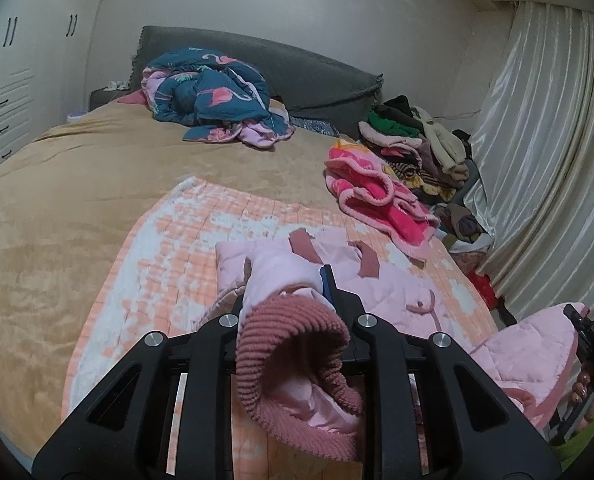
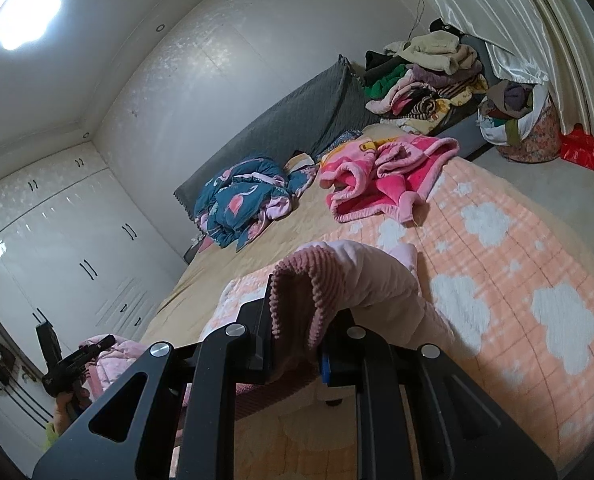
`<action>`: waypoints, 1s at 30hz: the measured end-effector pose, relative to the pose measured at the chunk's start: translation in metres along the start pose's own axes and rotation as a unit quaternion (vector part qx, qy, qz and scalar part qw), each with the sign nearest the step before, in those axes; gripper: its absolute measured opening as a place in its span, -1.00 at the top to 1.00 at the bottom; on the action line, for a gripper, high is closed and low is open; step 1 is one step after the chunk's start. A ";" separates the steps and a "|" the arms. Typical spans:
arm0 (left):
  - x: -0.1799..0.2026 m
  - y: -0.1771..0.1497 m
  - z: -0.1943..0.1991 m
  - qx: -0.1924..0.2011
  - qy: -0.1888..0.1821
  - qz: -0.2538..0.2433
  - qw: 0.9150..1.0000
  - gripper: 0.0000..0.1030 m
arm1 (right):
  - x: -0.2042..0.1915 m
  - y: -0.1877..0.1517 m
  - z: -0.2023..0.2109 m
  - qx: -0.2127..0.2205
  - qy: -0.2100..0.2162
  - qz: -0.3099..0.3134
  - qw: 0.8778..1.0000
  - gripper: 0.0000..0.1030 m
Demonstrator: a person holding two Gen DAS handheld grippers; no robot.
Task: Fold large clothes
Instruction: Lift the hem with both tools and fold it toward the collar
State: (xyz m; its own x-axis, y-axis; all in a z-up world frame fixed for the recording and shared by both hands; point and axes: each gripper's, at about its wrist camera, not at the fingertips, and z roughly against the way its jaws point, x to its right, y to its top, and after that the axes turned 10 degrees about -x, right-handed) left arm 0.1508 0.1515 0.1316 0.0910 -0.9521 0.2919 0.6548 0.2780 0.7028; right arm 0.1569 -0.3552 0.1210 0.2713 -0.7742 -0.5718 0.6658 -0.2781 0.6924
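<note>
A pale pink quilted jacket [image 1: 381,280] with dusty-rose ribbed trim lies partly on a peach blanket with white clouds [image 1: 177,256]. My left gripper [image 1: 289,300] is shut on a ribbed cuff [image 1: 293,336], and the sleeve is lifted off the blanket. In the right wrist view my right gripper [image 2: 299,324] is shut on another ribbed edge [image 2: 297,292] of the same jacket [image 2: 377,280], also raised. Each gripper shows in the other's view: the right gripper [image 1: 589,336] with a hand below it, and the left gripper [image 2: 77,360] at the lower left.
On the tan bedspread [image 1: 77,184] sit a crumpled blue flamingo quilt [image 1: 217,96] and a bright pink fleece garment [image 1: 377,196]. A pile of clothes [image 1: 413,144] stands at the bed's far right by the curtain [image 1: 545,140]. A basket [image 2: 525,128] and red bag [image 2: 583,152] are on the floor.
</note>
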 end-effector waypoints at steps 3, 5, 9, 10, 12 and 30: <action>0.003 0.007 -0.004 0.007 0.005 -0.006 1.000 0.72 | -0.001 0.008 -0.008 0.002 -0.007 0.004 1.000 0.70; 0.005 0.012 -0.008 0.012 0.013 -0.011 1.000 0.72 | 0.000 0.014 -0.013 0.004 -0.009 0.005 1.000 0.70; 0.004 0.019 -0.015 0.019 0.020 -0.009 1.000 0.72 | 0.005 0.024 -0.025 0.003 -0.013 -0.003 1.000 0.70; 0.003 0.021 -0.017 0.021 0.022 -0.007 1.000 0.72 | 0.007 0.026 -0.027 0.002 -0.012 -0.005 1.000 0.70; 0.002 0.024 -0.021 0.024 0.027 -0.009 0.999 0.71 | 0.009 0.030 -0.032 0.001 -0.013 -0.006 1.000 0.70; -0.006 0.030 -0.064 0.024 0.070 -0.032 0.997 0.69 | 0.033 0.053 -0.088 -0.018 -0.020 -0.026 0.999 0.69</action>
State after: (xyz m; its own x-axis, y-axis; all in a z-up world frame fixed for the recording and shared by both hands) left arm 0.2180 0.1570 0.1093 0.1567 -0.9754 0.1549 0.6264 0.2194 0.7480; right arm 0.2623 -0.3452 0.1002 0.2071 -0.7819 -0.5881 0.7027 -0.2993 0.6454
